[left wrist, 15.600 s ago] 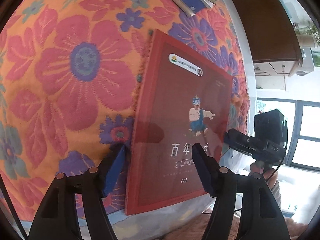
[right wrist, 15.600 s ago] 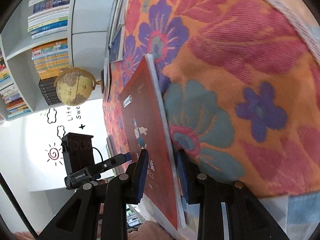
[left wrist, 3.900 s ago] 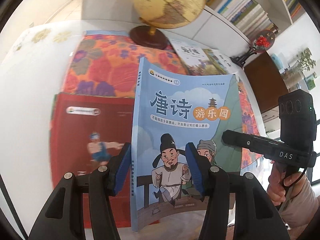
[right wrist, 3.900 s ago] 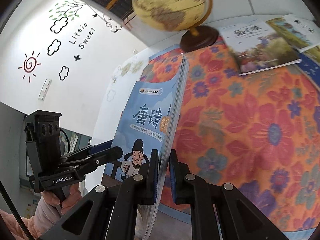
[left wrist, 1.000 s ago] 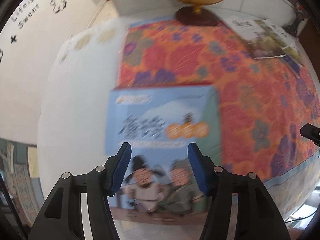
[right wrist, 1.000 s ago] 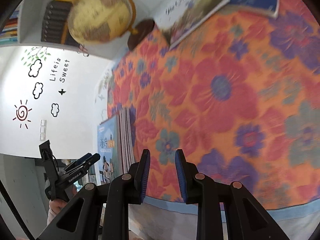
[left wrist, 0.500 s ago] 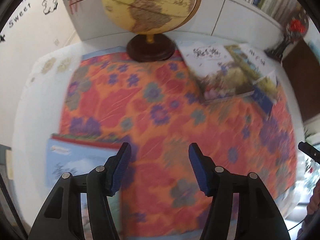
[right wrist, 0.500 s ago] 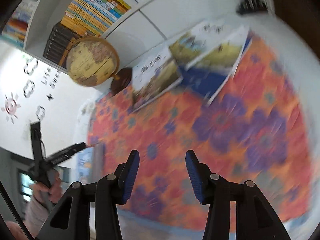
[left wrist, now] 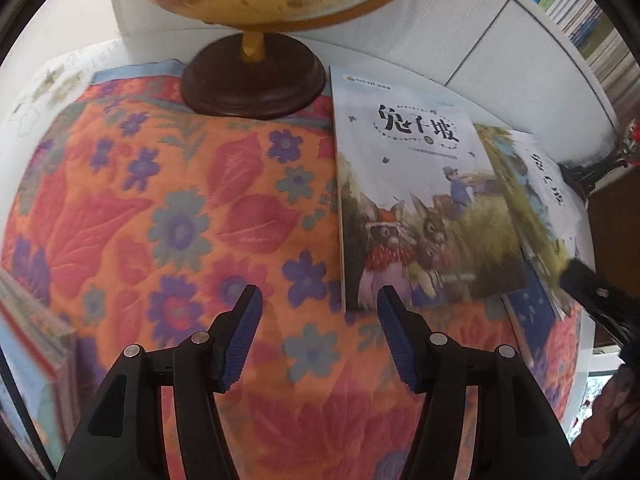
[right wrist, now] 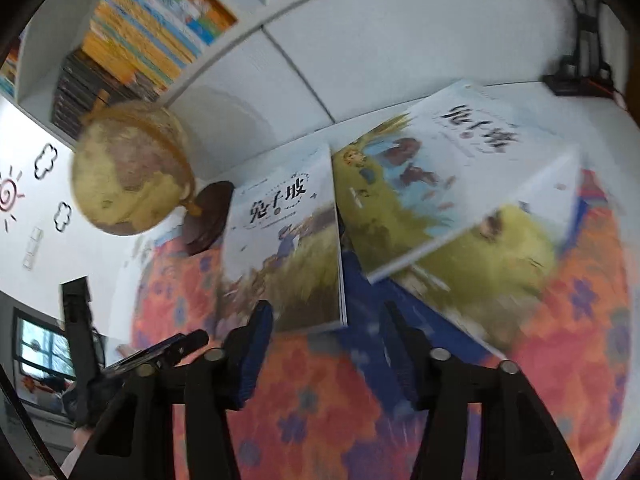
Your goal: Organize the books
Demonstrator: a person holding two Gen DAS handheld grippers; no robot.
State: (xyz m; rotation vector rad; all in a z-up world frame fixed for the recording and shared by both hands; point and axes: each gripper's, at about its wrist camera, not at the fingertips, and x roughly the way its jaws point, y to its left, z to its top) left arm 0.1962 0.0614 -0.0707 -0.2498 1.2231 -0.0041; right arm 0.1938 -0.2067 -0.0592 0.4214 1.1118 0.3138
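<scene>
A white book with rabbits on its cover (left wrist: 408, 200) (right wrist: 288, 248) lies flat on the flowered cloth (left wrist: 160, 220), to the right of the globe's base. A second, similar book (left wrist: 536, 184) (right wrist: 460, 184) overlaps a dark blue book (right wrist: 368, 292) to its right. My left gripper (left wrist: 318, 296) is open and empty above the cloth, at the rabbit book's near left corner. My right gripper (right wrist: 327, 312) hovers over that book's near right corner; its jaws are closing with nothing between them. A stack of books (left wrist: 32, 344) sits at the far left edge.
A globe (right wrist: 128, 168) on a dark round base (left wrist: 256, 80) stands at the back of the table. Behind it is a white shelf unit with rows of books (right wrist: 152, 40). A black stand (right wrist: 580, 76) is at the back right corner.
Both grippers have swung away from the blue-covered book on the left stack, across the cloth to the loose books at the back right. The right jaws have widened from nearly shut.
</scene>
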